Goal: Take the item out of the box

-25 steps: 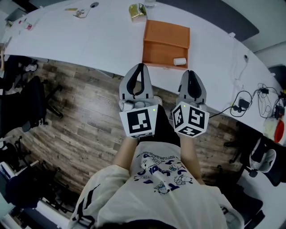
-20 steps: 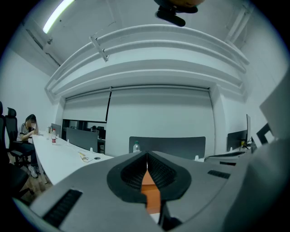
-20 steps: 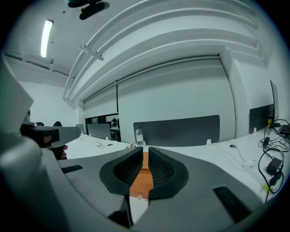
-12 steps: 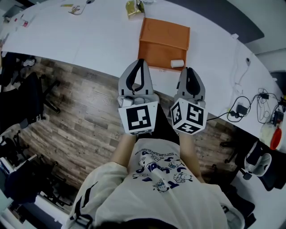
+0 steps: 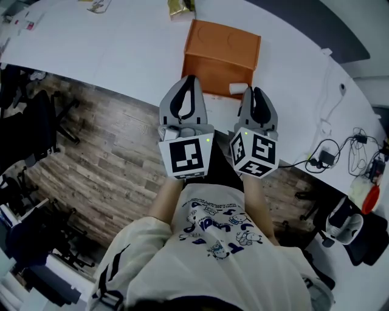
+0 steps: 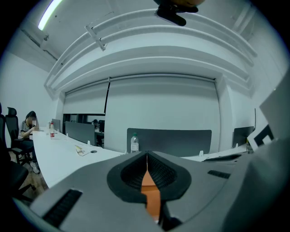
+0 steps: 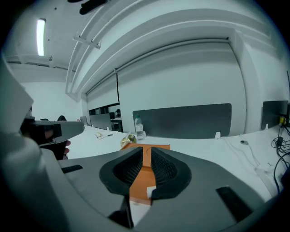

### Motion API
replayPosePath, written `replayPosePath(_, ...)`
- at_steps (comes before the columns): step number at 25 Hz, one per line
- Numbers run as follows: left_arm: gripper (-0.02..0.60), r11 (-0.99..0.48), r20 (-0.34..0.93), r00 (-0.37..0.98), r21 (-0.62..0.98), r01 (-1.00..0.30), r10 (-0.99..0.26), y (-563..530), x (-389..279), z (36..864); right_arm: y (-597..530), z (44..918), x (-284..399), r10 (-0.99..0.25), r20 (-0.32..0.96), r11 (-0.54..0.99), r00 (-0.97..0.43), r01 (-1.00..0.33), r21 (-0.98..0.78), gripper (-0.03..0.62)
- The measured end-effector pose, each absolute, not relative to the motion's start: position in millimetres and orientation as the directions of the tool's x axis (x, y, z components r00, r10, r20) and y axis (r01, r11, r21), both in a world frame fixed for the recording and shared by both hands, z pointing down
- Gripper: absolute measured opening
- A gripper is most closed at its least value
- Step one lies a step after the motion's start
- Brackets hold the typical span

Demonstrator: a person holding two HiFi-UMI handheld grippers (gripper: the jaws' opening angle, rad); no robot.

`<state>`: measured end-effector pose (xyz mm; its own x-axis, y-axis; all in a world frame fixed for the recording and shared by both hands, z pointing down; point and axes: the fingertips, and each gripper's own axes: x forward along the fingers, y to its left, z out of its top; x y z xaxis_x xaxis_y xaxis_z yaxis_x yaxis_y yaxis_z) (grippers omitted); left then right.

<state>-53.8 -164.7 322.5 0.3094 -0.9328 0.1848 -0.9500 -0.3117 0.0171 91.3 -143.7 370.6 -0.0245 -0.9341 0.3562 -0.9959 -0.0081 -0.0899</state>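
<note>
An orange box (image 5: pixel 222 58) stands open on the white table (image 5: pixel 121 48), its lid raised at the back. A small white item (image 5: pixel 238 88) lies in its front right corner, also seen in the right gripper view (image 7: pixel 151 190). My left gripper (image 5: pixel 189 79) hovers just before the box's front left edge, jaws shut and empty (image 6: pixel 146 155); orange box wall (image 6: pixel 152 199) shows below the tips. My right gripper (image 5: pixel 254 91) is right beside the white item, its jaws (image 7: pixel 146 152) a narrow gap apart with nothing between them.
A water bottle (image 7: pixel 139 127) and a gold-wrapped object (image 5: pixel 178 8) stand behind the box. Cables and a charger (image 5: pixel 319 159) lie on the table's right part. Office chairs (image 5: pixel 42 115) stand on the wooden floor at left. A person (image 6: pixel 29 122) sits far left.
Both grippers have moved forward over the table edge, up to the box's front. The right gripper's tips now sit next to the white item.
</note>
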Motion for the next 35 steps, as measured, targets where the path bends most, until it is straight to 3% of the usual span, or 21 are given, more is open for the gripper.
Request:
replayPosePath(18, 0.018, -0.319, 0.284, 0.31, 0.015, -0.948, -0.908, -199, -26, 368, -175, 428, 109, -0.863, 0.502, 0.011, -0.047, -0.997, -0.075, 0.055)
replayPosePath(35, 0.018, -0.356, 0.382, 0.335, 0.015, -0.934, -0.861, -223, 0, 406, -196, 456, 135, -0.824, 0.565, 0.005, -0.047, -0.997, -0.076, 0.057)
